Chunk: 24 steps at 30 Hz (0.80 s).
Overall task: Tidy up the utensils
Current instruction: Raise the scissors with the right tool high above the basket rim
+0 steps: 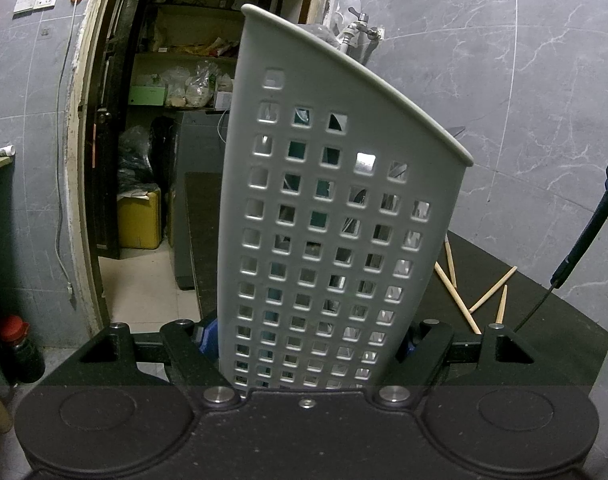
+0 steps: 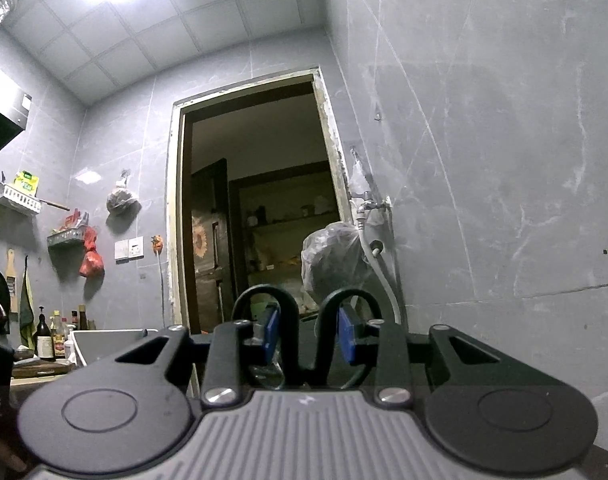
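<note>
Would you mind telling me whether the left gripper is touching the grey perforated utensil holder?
Touching. In the left wrist view the left gripper is closed on the utensil holder, its blue pads pressed against both sides near the base.

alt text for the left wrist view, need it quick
The left tool is clamped on a tall grey perforated caddy that fills the middle of the view. Loose chopsticks lie on the dark counter to its right; an open pantry doorway shows behind.
</note>
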### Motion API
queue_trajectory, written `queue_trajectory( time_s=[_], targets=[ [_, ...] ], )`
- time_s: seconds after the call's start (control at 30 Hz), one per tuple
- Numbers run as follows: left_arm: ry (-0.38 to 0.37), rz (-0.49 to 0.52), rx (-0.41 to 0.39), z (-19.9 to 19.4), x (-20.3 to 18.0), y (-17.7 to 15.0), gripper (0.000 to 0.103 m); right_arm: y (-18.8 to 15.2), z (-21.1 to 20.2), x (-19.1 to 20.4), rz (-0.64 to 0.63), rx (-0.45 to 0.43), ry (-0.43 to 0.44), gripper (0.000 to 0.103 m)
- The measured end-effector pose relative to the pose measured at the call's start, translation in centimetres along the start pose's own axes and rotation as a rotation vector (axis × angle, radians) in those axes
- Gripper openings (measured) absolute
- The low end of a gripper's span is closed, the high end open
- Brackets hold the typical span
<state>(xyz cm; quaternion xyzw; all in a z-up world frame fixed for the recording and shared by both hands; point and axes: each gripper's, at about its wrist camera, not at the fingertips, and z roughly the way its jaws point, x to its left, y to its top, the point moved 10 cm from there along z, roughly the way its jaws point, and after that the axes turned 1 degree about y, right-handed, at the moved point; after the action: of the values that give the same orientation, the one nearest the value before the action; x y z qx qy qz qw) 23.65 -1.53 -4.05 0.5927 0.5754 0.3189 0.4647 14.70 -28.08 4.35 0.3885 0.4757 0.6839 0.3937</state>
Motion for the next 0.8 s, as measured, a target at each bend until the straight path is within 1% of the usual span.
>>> queue_trajectory(
  time_s=[0.27,0.43,0.6,0.8],
  targets=[
    [0.0,0.0,-0.001,0.0,0.0,0.0,0.079,0.4,1.0,0.1,0.018,-0.008,0.008,0.035],
    [-0.001,0.0,0.0,0.0,0.0,0.0,0.079,1.5,2.2,0.6,0.016,0.022,0.036,0.035],
    [-0.004,-0.003,-0.001,-0.1,0.0,0.1,0.079,3.0,3.3,2.0,-0.008,0.07,0.091,0.035],
    [-0.004,-0.004,-0.001,-0.1,0.0,0.1,0.079,6.8,4.2,5.2,-0.094,0.034,0.176,0.035]
  ],
)
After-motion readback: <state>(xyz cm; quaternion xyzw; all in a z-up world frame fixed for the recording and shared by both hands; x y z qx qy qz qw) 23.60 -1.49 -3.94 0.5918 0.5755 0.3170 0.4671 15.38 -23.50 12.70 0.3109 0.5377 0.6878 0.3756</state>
